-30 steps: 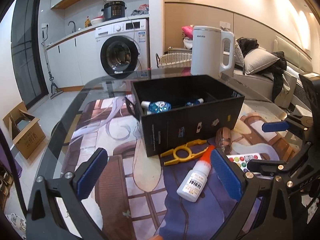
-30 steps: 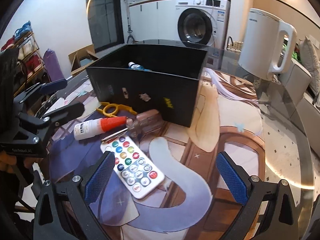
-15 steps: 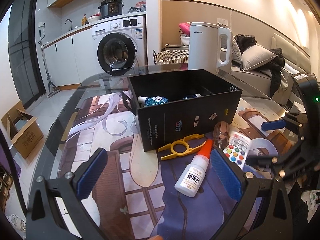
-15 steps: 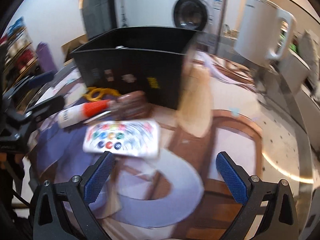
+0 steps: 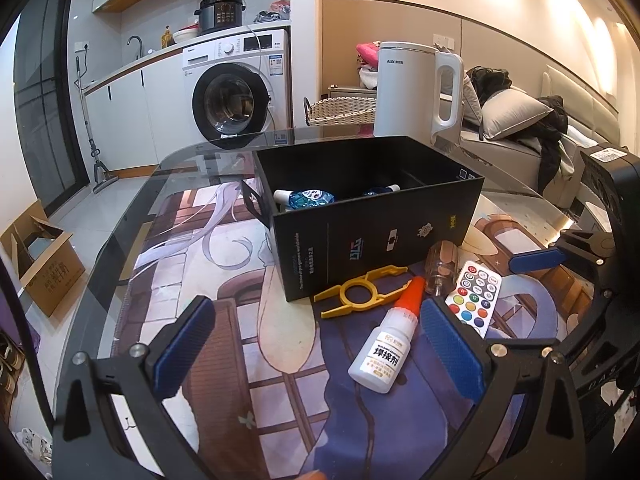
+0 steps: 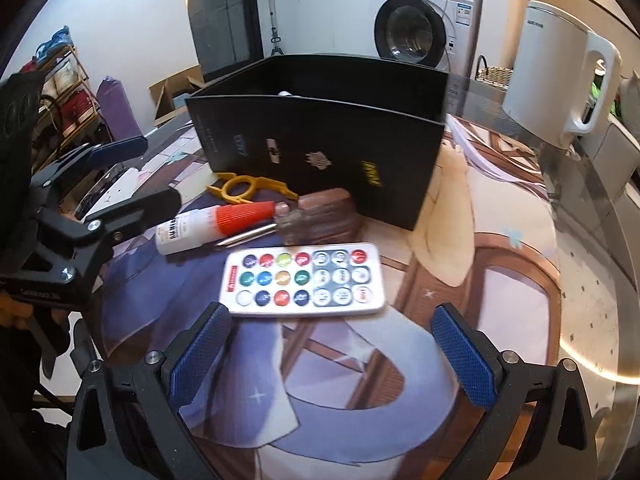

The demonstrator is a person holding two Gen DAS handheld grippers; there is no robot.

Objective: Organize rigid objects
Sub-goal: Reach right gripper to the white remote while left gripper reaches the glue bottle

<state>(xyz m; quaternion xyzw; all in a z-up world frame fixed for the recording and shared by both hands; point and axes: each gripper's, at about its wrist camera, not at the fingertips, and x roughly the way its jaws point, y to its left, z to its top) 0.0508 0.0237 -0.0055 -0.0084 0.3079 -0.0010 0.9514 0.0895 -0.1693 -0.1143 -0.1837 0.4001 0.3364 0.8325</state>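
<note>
Flat white plastic remote control with coloured buttons [image 6: 305, 283], lying crosswise just ahead of the right gripper [image 6: 332, 354]: probably light, stiff and slick, best pinched across its long edges. The jaws stand wide open, empty. Left gripper [image 5: 316, 346] likewise open, holding nothing, beside the white red-capped glue bottle [image 5: 384, 346].

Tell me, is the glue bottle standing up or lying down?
Lying down. The glue bottle rests on its side on the mat, red cap pointing toward the black box.
</note>
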